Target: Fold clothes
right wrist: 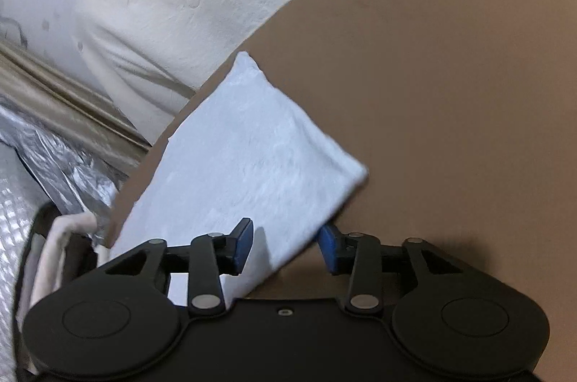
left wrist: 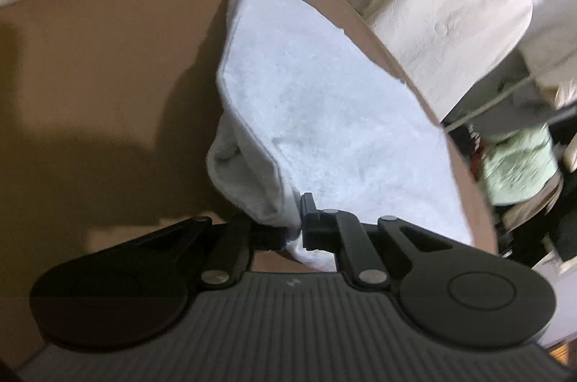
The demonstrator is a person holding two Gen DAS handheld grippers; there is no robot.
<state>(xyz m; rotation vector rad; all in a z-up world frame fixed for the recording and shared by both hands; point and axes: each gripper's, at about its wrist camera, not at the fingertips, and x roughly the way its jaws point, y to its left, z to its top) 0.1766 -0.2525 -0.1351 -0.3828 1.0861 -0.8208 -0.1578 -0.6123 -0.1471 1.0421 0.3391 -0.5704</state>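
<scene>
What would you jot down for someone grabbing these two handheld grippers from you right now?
Left gripper: shut on a bunched corner of the towel, lifting it slightly.
Right gripper: open, jaws straddling the towel's near edge, pads not pressing.
Towel: pale blue, lying on the brown surface near its edge, with a fold already showing on the left side.
Left to do: probably close the right gripper on its edge, carry the fold over, flatten.

Dim, warm indoor light. Soft dark shadows pool on the brown table [left wrist: 108,57] in the left wrist view. Both views bend at the edges, and the backgrounds smear with blur.
</scene>
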